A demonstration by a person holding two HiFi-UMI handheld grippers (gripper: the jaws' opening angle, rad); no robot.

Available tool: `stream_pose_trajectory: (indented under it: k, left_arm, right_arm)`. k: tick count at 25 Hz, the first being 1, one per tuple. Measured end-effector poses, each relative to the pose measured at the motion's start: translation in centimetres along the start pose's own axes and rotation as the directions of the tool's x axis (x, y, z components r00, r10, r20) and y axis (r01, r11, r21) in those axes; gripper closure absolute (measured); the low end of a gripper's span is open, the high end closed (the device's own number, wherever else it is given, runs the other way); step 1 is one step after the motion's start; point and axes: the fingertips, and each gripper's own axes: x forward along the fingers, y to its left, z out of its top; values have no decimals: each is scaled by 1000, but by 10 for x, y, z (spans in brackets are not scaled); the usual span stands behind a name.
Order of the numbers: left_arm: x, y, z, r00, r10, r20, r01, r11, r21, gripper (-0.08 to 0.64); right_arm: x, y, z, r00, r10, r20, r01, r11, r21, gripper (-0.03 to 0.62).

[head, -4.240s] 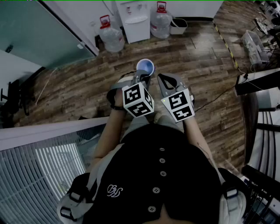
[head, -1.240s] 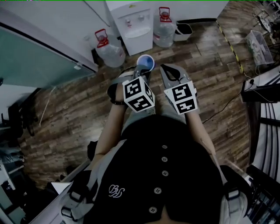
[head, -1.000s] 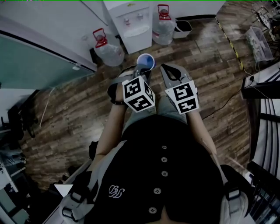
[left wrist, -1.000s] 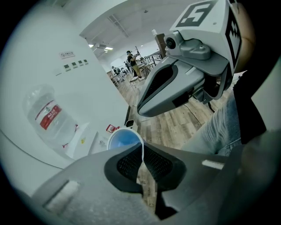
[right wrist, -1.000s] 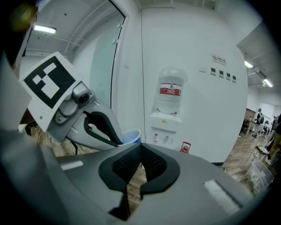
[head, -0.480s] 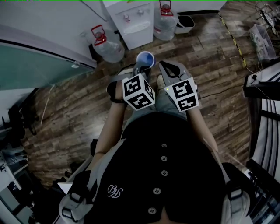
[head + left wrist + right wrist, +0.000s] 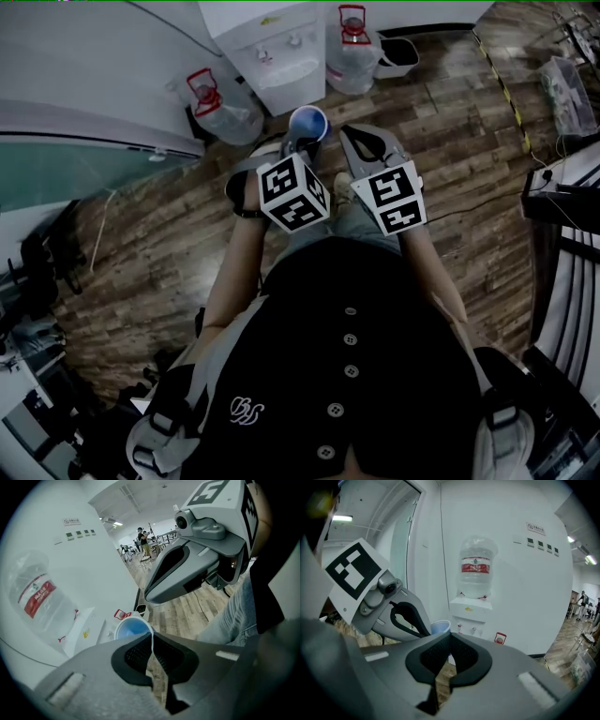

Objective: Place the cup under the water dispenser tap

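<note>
Left gripper (image 7: 301, 147) had its jaws closed on the cup (image 7: 308, 122), pinching the thin white rim wall between the two pads; in the left gripper view the rim edge ran straight up through the seam of the pads (image 7: 151, 641) and the blue inside of the cup (image 7: 132, 629) sat just past the fingertips. Cup was upright, mouth up, carried in the air over the wooden floor (image 7: 450, 141), looked empty. Right gripper (image 7: 352, 141) had its jaws together with nothing between them; in the right gripper view the pads (image 7: 449, 656) met at the tips and only floor and wall showed past them. The right gripper rode just beside the left one, both marker cubes near each other in front of the person's torso, not touching the cup. Water dispenser (image 7: 272, 47) stood against the white wall ahead, a bottle (image 7: 476, 566) loaded on top, its taps (image 7: 466, 629) visible on the front panel. Cup (image 7: 440, 627) was near the dispenser front but apart from it, lower left of the taps in the right gripper view, not yet under either tap. Two spare bottles with red caps stood on the floor, one on each side of the dispenser (image 7: 220, 103) (image 7: 352, 42), and a small bin (image 7: 398, 54) sat further right by the wall.
</note>
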Motion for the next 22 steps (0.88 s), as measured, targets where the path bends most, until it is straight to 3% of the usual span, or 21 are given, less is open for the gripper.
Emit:
stream_pose_trajectory:
  k: [13,22]
  left_arm:
    - [50,53,39,999,-8,-31,7,999,-35,546]
    - [63,66,52,999,-2,-50,0,999,-45,546]
  right_arm:
    - [35,-74,13,998,69,-14,-69,997,-16,592]
    - [41,-97,11,995,94,-17,-94,995,-15,592]
